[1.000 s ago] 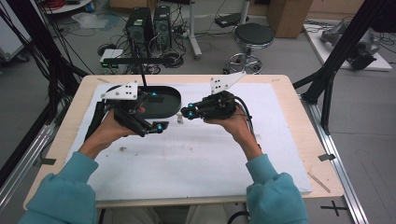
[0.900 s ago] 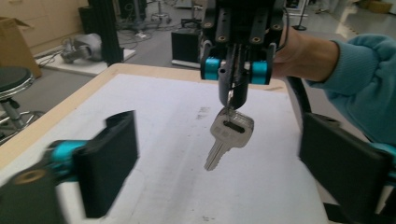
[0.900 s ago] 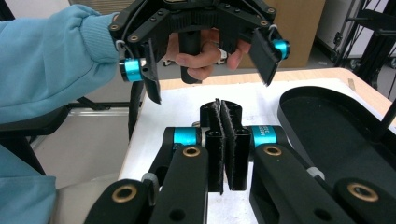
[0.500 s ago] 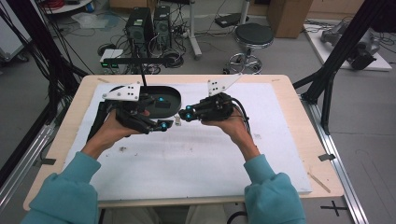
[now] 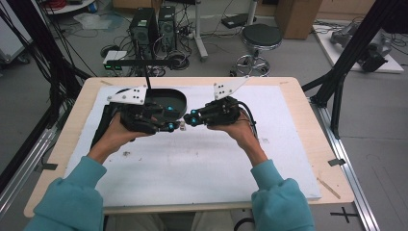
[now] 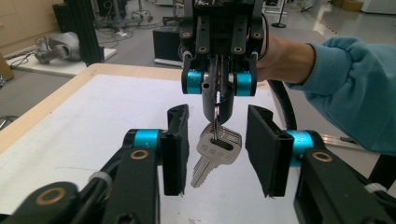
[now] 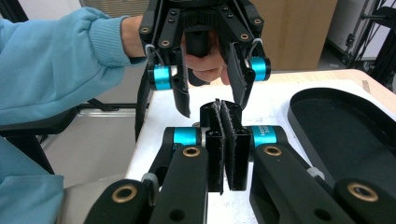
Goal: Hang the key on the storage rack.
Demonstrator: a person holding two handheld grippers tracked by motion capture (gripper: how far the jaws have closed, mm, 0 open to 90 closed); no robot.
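Keys on a ring, hanging between the two hand-held grippers above the white-covered table, just in front of a black oval tray. Right hand-held gripper clamped together on the ring, silver keys dangling below its tips. Left hand-held gripper apart, jaws just been closing, one pad on each side of the keys and not touching them. In the high view, left hand-held gripper and right hand-held gripper tip to tip.
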